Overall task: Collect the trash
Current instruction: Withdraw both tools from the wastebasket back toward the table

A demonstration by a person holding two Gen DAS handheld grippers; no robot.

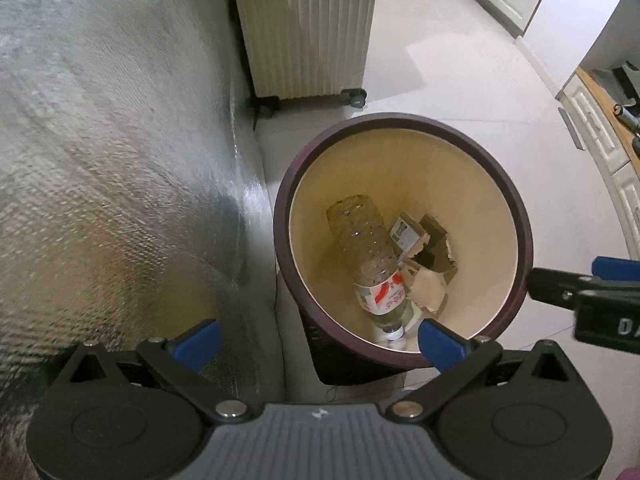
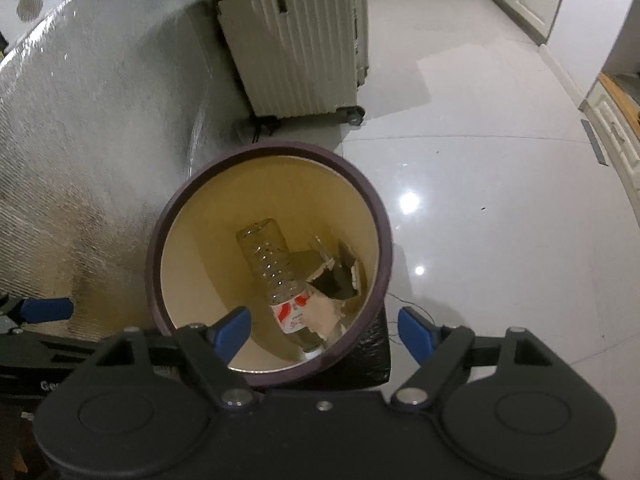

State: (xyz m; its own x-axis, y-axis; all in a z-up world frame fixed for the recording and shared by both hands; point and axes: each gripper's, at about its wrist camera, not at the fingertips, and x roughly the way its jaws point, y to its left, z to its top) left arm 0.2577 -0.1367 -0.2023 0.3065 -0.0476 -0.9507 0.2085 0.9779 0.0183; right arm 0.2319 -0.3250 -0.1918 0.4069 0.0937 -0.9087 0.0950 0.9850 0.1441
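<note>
Glossy white tiled floor (image 2: 480, 168) reflecting ceiling lights; a ribbed cream suitcase (image 2: 296, 40) stands beside a silver foil-covered surface (image 1: 100, 160).

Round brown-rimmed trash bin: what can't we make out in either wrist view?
- Clear plastic bottle: its cap end is cut off by the round brown-rimmed trash bin's near rim in the right wrist view.
- Torn dark cardboard: print too small to read, in both views.
- Right tongs: cropped by the left wrist view's edge.

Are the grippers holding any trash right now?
No. The left gripper and right gripper are both open and empty; the bottle lies in the bin.
</note>
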